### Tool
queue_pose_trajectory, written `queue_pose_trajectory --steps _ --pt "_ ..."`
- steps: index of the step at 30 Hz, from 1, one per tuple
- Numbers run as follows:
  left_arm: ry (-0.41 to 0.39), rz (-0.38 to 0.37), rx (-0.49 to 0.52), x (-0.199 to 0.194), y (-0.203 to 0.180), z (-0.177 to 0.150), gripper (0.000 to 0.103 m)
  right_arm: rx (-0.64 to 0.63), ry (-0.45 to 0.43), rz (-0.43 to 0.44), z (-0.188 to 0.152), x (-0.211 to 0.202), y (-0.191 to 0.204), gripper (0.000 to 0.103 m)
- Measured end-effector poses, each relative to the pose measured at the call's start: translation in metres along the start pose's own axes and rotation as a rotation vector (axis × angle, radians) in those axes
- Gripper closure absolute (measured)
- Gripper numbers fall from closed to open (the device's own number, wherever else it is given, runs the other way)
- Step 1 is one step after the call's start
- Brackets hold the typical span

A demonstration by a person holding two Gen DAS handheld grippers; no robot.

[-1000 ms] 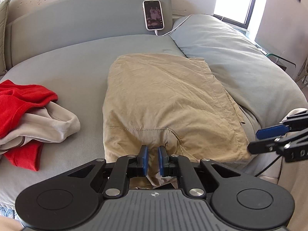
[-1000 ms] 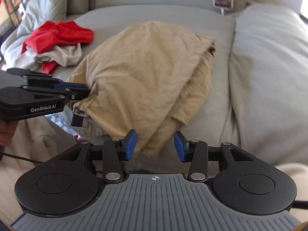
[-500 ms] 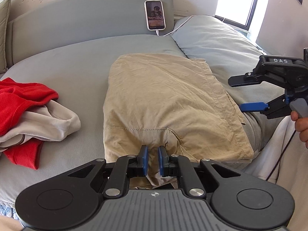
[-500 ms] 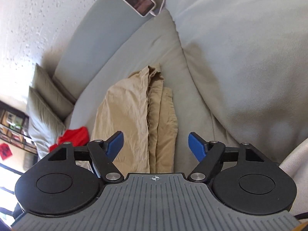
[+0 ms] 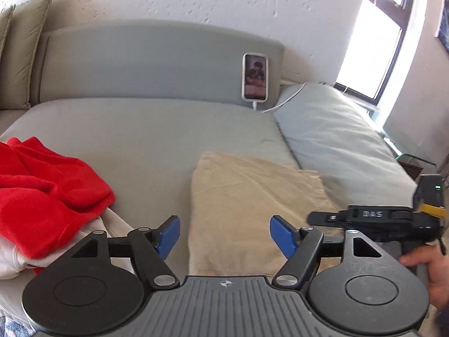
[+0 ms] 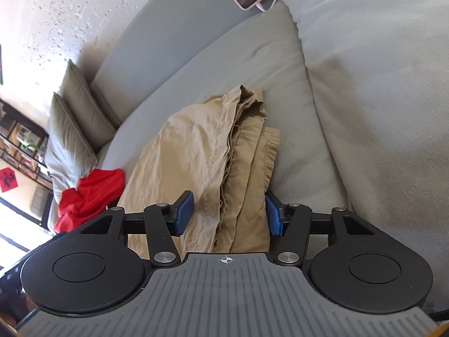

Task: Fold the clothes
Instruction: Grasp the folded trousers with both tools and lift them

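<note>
Folded tan trousers [image 5: 247,207] lie on the grey sofa seat [image 5: 146,129]. My left gripper [image 5: 224,237] is open and empty, hovering over their near edge. My right gripper [image 6: 228,214] is open, its blue fingers straddling the stacked right edge of the trousers [image 6: 213,151] without closing on it. It also shows at the right of the left wrist view [image 5: 376,220], held by a hand. A pile of a red garment [image 5: 42,191] over a white one [image 5: 16,255] lies at the left.
A phone [image 5: 254,77] on a charging cable leans on the sofa back. A large grey cushion [image 5: 342,143] lies to the right of the trousers. Olive cushions [image 6: 75,118] stand at the far left. A window [image 5: 370,45] is at the right.
My left gripper let go of the trousers' near edge, opened wide and tilted up. My right gripper swung up and around to the trousers' right side and lowered over their edge.
</note>
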State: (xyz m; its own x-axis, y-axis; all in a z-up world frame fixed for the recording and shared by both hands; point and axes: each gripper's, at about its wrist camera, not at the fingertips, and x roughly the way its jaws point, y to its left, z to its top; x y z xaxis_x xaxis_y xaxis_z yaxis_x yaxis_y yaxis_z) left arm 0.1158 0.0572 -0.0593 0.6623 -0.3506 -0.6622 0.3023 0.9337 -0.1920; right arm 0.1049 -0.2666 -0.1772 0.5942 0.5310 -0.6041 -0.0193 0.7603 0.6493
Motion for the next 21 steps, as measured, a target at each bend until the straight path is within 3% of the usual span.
queue_pose_trajectory --steps 2,4,7,10,13,15,18,21 --pt "0.09 0.003 -0.02 0.031 0.006 0.006 0.036 -0.006 -0.013 0.005 0.001 0.002 -0.002 0.058" --pt "0.127 -0.021 -0.022 0.049 0.007 0.007 0.037 -0.001 -0.017 0.017 0.001 0.005 -0.005 0.076" --pt "0.163 -0.094 -0.094 0.066 0.012 0.009 0.038 0.018 -0.016 0.049 0.0 0.006 -0.01 0.081" --pt "0.206 -0.111 -0.121 0.077 0.01 0.008 0.037 0.041 -0.006 0.065 0.002 0.008 -0.014 0.08" --pt "0.202 -0.072 -0.079 0.073 -0.002 0.007 0.045 0.103 -0.002 0.093 0.001 0.013 -0.02 0.078" --pt "0.177 -0.024 -0.025 0.064 -0.016 0.007 0.059 0.071 -0.006 0.075 0.001 0.016 -0.014 0.082" --pt "0.119 0.064 0.152 0.048 -0.053 0.006 0.074 -0.032 -0.029 0.009 -0.002 0.007 0.005 0.091" --pt "0.09 0.052 0.233 0.026 -0.082 0.006 0.079 -0.114 -0.073 -0.043 -0.004 -0.015 0.027 0.094"
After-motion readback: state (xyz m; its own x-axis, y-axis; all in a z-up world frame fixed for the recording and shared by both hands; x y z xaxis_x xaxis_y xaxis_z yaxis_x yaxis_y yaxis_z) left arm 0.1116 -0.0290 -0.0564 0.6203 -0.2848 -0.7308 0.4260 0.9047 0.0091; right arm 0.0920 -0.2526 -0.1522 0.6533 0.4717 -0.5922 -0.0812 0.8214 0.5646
